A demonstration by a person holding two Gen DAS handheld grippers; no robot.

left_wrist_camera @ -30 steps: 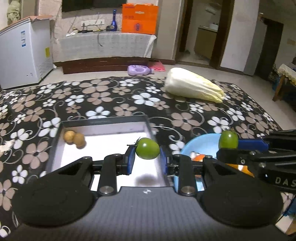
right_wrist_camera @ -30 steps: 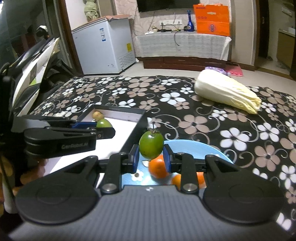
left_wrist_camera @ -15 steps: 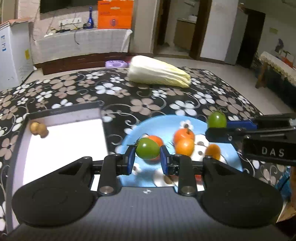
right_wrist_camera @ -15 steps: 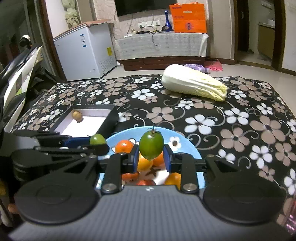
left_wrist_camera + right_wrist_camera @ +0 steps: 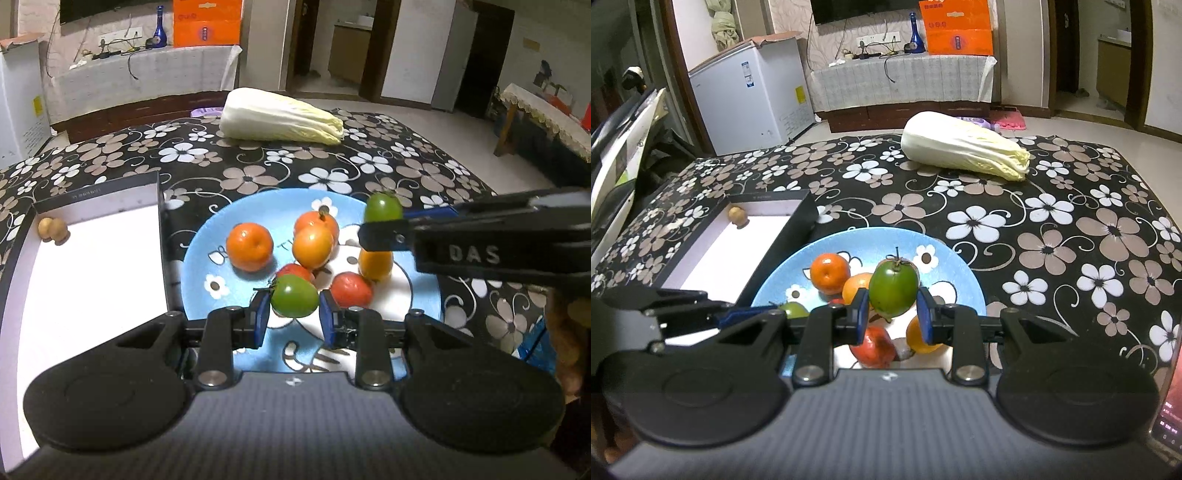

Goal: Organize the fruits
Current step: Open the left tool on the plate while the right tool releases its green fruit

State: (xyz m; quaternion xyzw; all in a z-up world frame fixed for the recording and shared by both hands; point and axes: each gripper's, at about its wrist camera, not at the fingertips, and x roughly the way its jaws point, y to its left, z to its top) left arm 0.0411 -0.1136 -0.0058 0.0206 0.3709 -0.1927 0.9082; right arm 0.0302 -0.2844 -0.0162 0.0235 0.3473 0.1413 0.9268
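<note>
Left wrist view shows the left gripper clamped on a green tomato, its blue pads pressed to the fruit's two flanks. That tomato lies on its side, long axis running across between the pads, with its dark stem end pointing to the left pad. It hangs over the near edge of the blue plate, close in front of a red tomato. On the plate also sit three oranges, grouped around its middle.

The right gripper is likewise closed on a second green tomato, seen in the right wrist view. This one stands upright, long axis vertical, its dried calyx and stalk pointing up. It is held above the plate's centre, over the oranges and the red tomato.

At the plate's left edge lies an open black box with a white floor; its right wall is just beside the plate rim. Two small tan fruits sit in the box's far left corner, touching one another. A napa cabbage lies on its side near the far edge of the flowered tablecloth, well apart from the plate, leafy end pointing right.
</note>
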